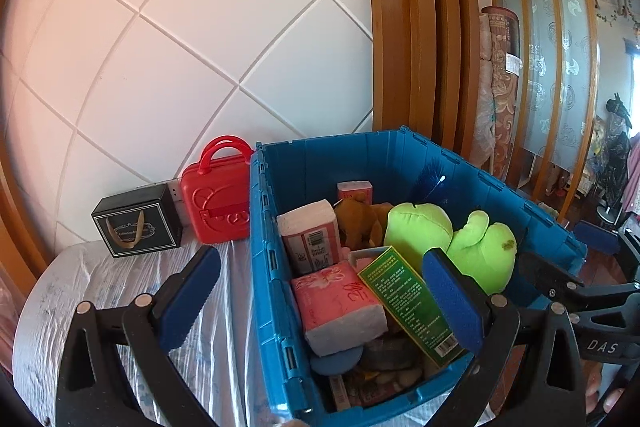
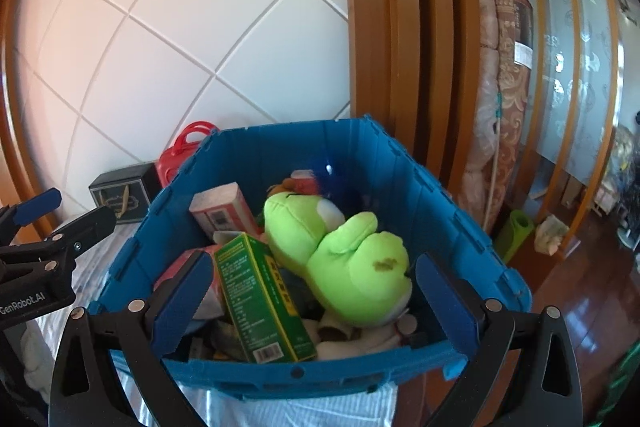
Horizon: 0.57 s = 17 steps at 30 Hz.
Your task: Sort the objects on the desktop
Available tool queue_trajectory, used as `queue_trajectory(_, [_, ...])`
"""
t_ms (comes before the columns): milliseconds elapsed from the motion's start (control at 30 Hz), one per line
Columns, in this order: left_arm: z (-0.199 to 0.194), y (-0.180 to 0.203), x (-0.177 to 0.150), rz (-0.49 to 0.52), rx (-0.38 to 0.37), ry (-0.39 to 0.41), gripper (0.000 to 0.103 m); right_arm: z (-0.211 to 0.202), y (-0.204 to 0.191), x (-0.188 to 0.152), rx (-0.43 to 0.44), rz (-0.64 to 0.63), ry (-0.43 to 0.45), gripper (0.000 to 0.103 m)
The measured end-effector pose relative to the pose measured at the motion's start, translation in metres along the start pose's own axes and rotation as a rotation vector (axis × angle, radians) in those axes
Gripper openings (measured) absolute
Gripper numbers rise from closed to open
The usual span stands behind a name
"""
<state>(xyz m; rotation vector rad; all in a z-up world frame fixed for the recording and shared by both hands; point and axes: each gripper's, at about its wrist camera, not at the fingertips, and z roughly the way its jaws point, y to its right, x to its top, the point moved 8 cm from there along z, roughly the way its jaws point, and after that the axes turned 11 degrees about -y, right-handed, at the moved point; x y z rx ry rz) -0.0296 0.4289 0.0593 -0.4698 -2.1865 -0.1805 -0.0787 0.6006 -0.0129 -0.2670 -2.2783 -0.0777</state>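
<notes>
Right tongs (image 2: pixel 314 301) stood wide open and empty over the near rim of the blue crate (image 2: pixel 360 375), pads spread either side of the load, nothing between them. The left tongs (image 1: pixel 320 301) gaped open too, gripping nothing, one pad out over the worktop (image 1: pixel 120 275) and the other over the crate's inside. Right ahead of the right pads lay the green plush toy (image 2: pixel 352 259) on top of the pile — soft, light, squashy by the look of it, so a pinch across its rounded body ought to hold, though the fabric would give. Beside it leaned the green carton (image 2: pixel 260 291), stiff and probably light, best taken across its narrow faces. The tissue packs (image 1: pixel 336 303) were soft, film-wrapped and probably slippery — better squeezed mid-pack. Further out, on the worktop by the wall, stood a red case (image 1: pixel 216 203) and a black gift box (image 1: pixel 136 223).
</notes>
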Motion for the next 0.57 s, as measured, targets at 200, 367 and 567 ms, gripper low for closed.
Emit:
queue_trajectory(200, [-0.021,-0.020,-0.020,0.001,0.013,-0.005,0.102,-0.008,-0.024,-0.019,-0.023,-0.003,-0.015,0.103])
queue_trajectory(367, [-0.032,-0.038,-0.030,-0.006,0.015,-0.004,0.102,-0.012,-0.042,-0.031,-0.010,0.016,-0.034,0.103])
queue_trajectory(567, [-0.037,-0.051,-0.038,-0.018,0.011,-0.005,0.102,-0.021,-0.057,-0.036,-0.029,0.023,-0.029,0.103])
